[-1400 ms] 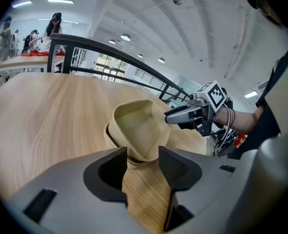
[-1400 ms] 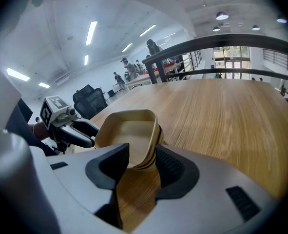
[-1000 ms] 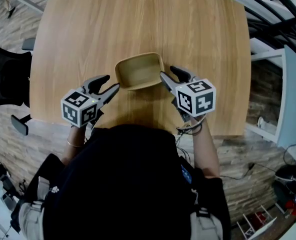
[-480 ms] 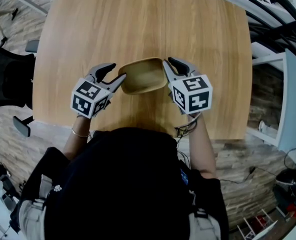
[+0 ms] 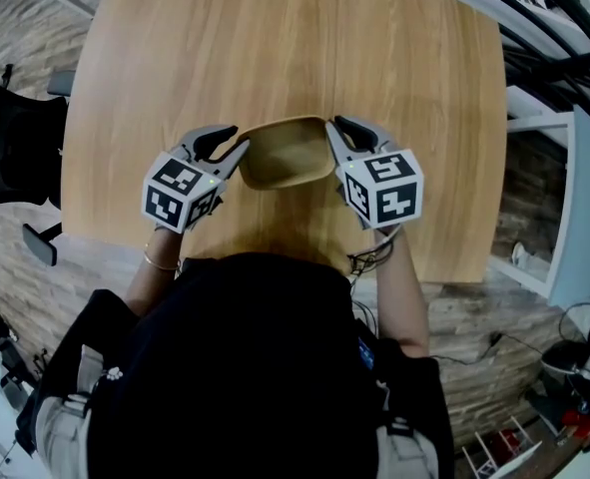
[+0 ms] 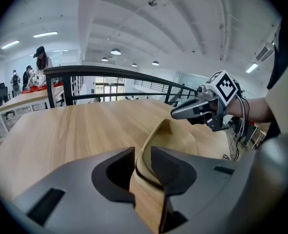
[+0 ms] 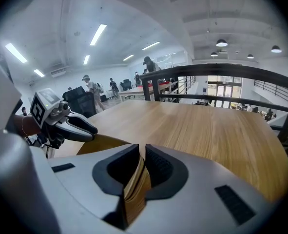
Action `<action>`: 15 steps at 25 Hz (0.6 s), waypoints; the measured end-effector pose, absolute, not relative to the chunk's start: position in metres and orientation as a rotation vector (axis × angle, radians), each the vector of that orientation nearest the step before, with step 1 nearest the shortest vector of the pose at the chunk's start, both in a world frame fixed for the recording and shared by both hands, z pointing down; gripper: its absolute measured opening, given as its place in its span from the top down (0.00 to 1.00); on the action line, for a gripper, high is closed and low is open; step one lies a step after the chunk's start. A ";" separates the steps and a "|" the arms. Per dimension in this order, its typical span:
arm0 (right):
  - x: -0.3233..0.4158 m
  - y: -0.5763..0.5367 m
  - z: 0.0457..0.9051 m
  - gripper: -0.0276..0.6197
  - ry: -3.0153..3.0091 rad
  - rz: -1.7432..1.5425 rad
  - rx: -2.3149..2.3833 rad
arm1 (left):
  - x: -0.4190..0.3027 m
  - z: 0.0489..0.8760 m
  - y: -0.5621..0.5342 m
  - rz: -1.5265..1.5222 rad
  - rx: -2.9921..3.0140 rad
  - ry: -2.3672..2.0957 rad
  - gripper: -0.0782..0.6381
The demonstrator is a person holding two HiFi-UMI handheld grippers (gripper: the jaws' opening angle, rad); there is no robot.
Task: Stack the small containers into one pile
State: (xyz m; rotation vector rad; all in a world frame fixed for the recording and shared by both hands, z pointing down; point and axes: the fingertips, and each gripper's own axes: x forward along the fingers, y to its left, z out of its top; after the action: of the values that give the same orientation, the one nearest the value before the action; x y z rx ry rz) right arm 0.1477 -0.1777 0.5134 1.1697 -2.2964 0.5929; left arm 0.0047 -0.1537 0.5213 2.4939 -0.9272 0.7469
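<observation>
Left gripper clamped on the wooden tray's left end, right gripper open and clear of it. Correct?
No. The right gripper isn't open: its jaws have just been closing and pinch the tray at its right end, per the right gripper view. The left gripper, jaws also just closing, clamps the left end as stated.

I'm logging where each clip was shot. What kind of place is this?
Probably an open-plan office or lab workspace: people at long work tables in the background, strip lights on a high ceiling, and an office chair beside the wooden table.
</observation>
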 end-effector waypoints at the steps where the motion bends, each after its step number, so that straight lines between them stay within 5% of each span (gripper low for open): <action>1: 0.146 -0.178 0.514 0.88 -2.297 0.595 1.166 | 0.004 0.522 -0.154 0.752 2.493 -0.926 0.74; 15: 0.135 -0.176 0.528 0.88 -2.271 0.623 1.121 | 0.002 0.532 -0.151 0.796 2.467 -0.924 0.78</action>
State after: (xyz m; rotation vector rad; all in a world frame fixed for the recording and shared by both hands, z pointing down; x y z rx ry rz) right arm 0.1351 -0.1755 0.5285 1.1208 -2.2708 0.6233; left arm 0.0022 -0.1511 0.5318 2.4668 -0.9239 0.7957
